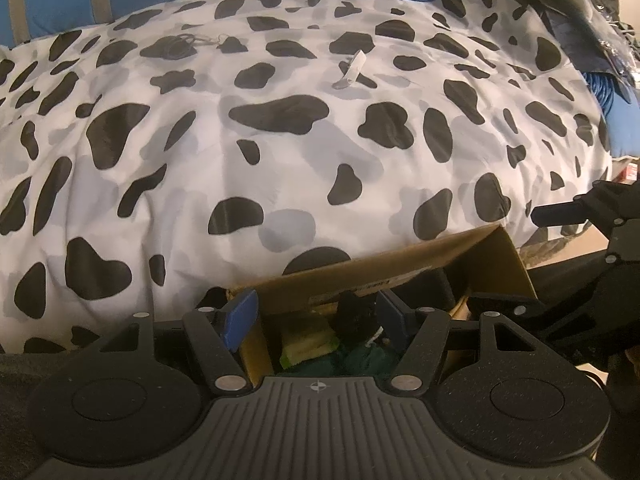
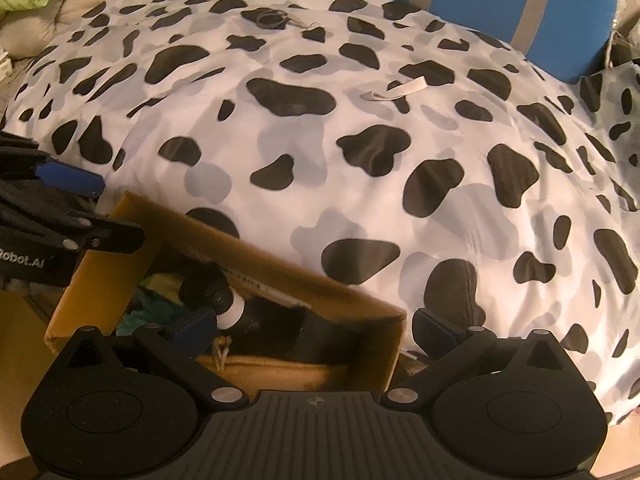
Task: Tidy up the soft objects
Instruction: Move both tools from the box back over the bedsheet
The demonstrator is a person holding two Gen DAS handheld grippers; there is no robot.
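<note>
Grippers [image 1: 316,316] [image 2: 316,330] hover over cardboard box [image 2: 280,256] beside cow-print duvet [image 1: 280,152].

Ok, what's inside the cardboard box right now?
Inside the cardboard box: a black furry item with a white band, teal fabric, something yellow-green and a tan piece with a drawstring. Both grippers hide the box's near part and bottom.

the open cardboard box [image 2: 280,256] sits against the cow-print duvet [image 2: 360,140]; its raised flaps [image 1: 496,264] and the soft things [image 1: 352,356] inside crowd it, while the duvet top is mostly bare.
</note>
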